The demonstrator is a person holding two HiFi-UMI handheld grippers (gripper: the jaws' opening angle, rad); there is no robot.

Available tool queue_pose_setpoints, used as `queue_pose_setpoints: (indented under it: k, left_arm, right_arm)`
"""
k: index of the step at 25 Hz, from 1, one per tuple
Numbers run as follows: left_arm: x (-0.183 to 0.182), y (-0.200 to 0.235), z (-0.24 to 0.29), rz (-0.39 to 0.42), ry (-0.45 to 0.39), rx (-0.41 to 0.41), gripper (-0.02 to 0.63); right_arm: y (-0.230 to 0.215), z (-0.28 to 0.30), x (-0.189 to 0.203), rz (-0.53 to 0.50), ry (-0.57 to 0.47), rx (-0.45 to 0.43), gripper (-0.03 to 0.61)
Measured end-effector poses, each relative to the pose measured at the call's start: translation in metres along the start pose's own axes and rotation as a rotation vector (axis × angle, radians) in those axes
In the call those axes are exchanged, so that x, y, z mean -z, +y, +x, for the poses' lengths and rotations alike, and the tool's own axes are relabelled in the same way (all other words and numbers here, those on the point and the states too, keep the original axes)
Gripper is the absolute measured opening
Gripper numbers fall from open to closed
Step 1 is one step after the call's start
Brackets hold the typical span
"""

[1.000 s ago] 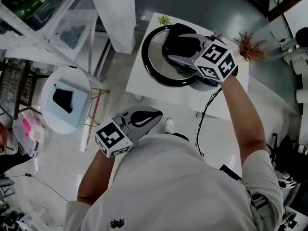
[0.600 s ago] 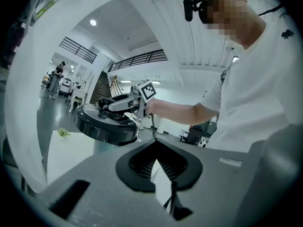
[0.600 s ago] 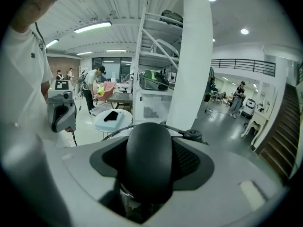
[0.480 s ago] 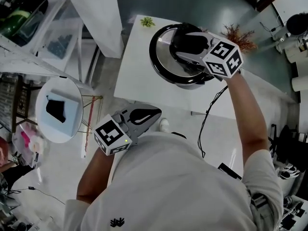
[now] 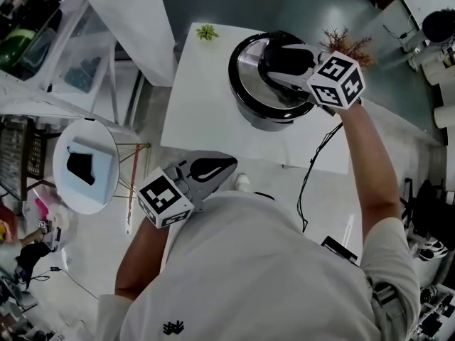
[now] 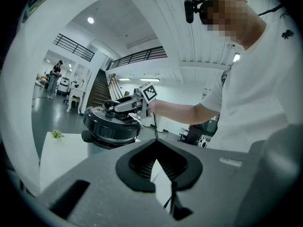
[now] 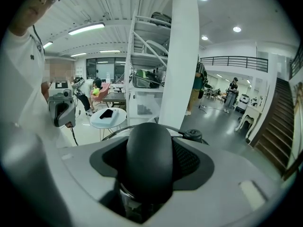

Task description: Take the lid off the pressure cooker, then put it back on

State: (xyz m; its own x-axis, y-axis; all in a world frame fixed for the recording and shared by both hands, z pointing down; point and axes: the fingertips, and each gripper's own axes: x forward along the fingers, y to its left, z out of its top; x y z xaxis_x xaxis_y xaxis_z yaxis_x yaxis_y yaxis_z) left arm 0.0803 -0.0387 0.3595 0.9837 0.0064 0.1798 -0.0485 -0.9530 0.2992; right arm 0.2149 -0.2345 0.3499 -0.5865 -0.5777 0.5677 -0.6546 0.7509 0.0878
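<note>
The black pressure cooker [image 5: 266, 119] stands on a white table [image 5: 206, 112]. Its round steel lid [image 5: 249, 73] with a black rim lies over the pot's mouth; whether it is seated I cannot tell. My right gripper [image 5: 281, 59] is shut on the lid's black handle [image 7: 147, 160], which fills the space between the jaws. In the left gripper view the cooker [image 6: 111, 136] shows with the lid [image 6: 109, 119] on top and the right gripper [image 6: 128, 105] above it. My left gripper [image 5: 217, 168] hangs close to the person's body, short of the table, shut on nothing.
A small green plant [image 5: 207, 31] sits at the table's far left corner and a reddish dried plant [image 5: 345, 45] at its far right. A black cable [image 5: 313, 169] hangs off the near edge. A round side table [image 5: 85, 165] and a white column [image 5: 135, 20] stand left.
The right gripper has carried the lid rightward, from beside the pot to over its mouth. The left gripper has stayed near the body.
</note>
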Motion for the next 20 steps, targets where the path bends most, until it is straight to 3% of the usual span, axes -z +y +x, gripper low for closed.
queue_pose_setpoints:
  k: [20]
  left_arm:
    - [0.002,0.010,0.026,-0.018,0.024,-0.040,0.006]
  right_arm:
    - [-0.042,0.007,0.062,0.076,0.030,0.024,0.291]
